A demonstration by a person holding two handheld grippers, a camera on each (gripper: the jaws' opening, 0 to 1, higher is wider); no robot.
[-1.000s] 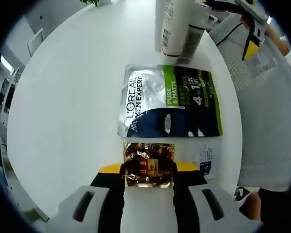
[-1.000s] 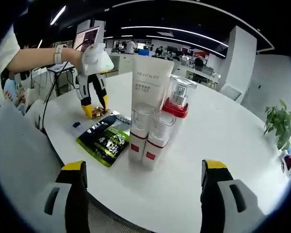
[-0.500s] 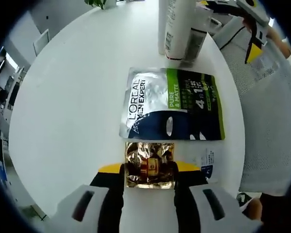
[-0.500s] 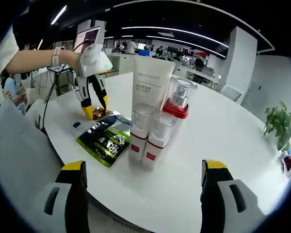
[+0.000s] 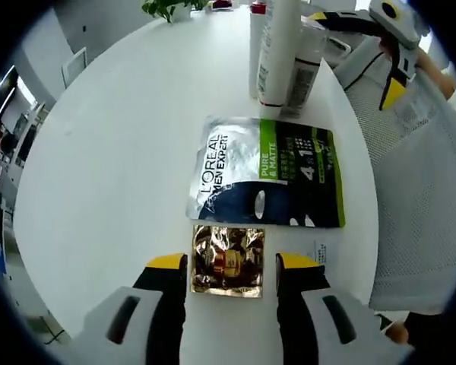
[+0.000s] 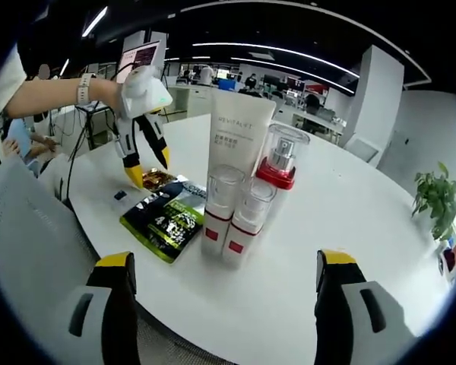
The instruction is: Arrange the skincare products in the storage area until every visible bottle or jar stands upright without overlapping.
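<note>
My left hand-held gripper (image 5: 232, 266) stood apart around gold sachet (image 5: 228, 261) flat on counter (image 5: 106, 167), beside mask packet (image 5: 266, 171). Right hand-held gripper (image 6: 220, 293) apart, empty. Risk: careless sweep toppling upright bottles (image 6: 239, 205).

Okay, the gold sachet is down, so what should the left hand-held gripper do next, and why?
Probably lift the left hand-held gripper straight up and away. Its jaws stand open on either side of the gold sachet, which lies flat on the table just short of the L'Oreal pouch, not overlapping it.
</note>
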